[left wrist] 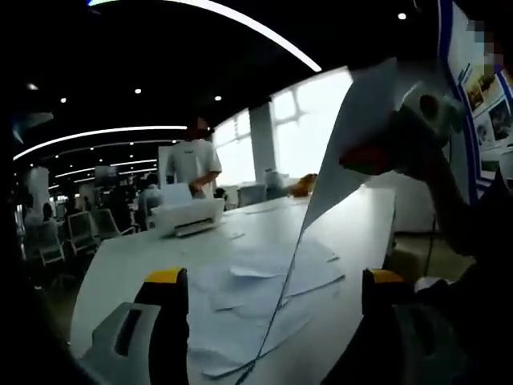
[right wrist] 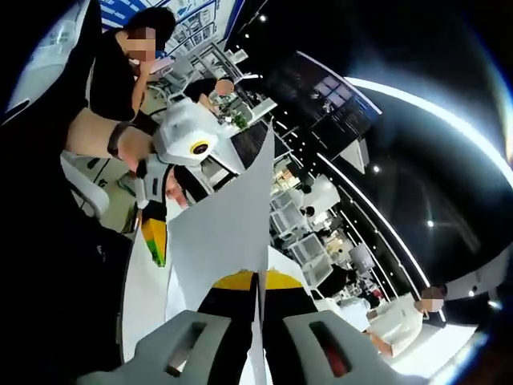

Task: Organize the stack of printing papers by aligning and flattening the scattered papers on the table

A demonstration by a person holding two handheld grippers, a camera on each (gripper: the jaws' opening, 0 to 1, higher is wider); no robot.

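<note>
Right gripper (right wrist: 258, 290): its yellow-tipped jaws are pressed together on a single white sheet (right wrist: 227, 220), which rises straight ahead of them.
Left gripper (left wrist: 272, 281): jaws spread wide, holding nothing; the lifted sheet's (left wrist: 353, 136) edge runs up between them toward the upper right.
Scattered papers (left wrist: 256, 301): lying loose on the white table (left wrist: 136, 261), directly ahead of and below the left jaws.
Nearer tool: the left, judging by its low pose above the pile.
Right arm: raised, sheet held well above the table.
</note>
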